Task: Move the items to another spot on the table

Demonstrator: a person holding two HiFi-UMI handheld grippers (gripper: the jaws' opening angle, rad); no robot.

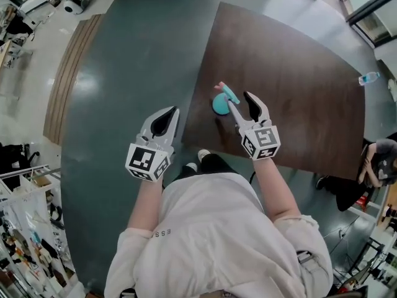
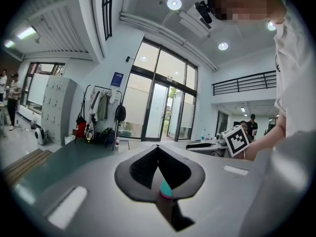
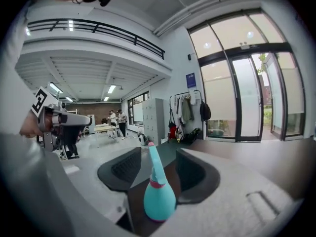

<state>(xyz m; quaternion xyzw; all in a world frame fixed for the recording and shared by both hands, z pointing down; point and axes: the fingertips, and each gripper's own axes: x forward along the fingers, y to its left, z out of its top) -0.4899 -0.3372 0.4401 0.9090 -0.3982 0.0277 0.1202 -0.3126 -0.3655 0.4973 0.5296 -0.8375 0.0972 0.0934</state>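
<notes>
Right tongs [image 1: 239,101] stand wide open around the teal rubber bulb [image 3: 159,201], which sits upright on the table [image 1: 298,104] between their pads, touching neither. It is probably light, soft and springy: pinch the fat belly gently, not the slim nozzle. Left tongs [image 2: 158,148] seem shut and empty.

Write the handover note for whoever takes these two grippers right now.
Left gripper: shut, empty, held off the near edge of the table.
Right gripper: open over the table, with the teal bulb between its jaws, pads clear of it.
Bulb: upright on the table near its near edge, nozzle up.
Done: the bulb stands on the table, ungripped.
Left: I cannot tell whether this is its new spot. If not, close on it and carry it elsewhere.
</notes>
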